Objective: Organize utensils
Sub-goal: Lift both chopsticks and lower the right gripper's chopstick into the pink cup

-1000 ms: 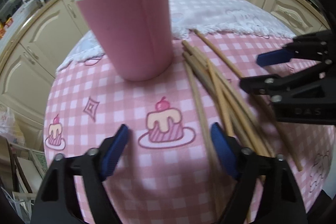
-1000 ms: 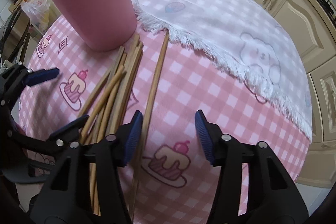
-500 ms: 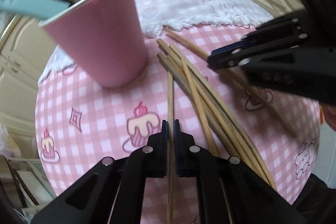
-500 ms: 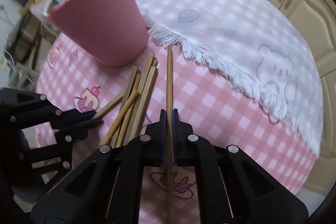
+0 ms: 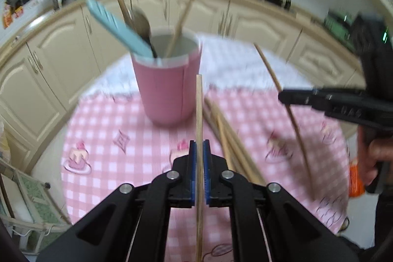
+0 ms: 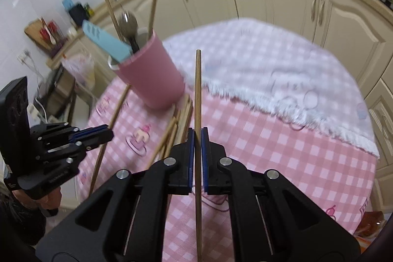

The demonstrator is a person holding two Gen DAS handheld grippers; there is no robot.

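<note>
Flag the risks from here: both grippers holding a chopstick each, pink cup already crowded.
1. The pink cup already holds a blue spatula, a spoon and sticks; a chopstick could snag on them or tip the cup.
2. The left gripper and right gripper each pinch one chopstick on thin pads, so either might pivot or slip.
3. Both aimed at one cup, they may collide.
</note>
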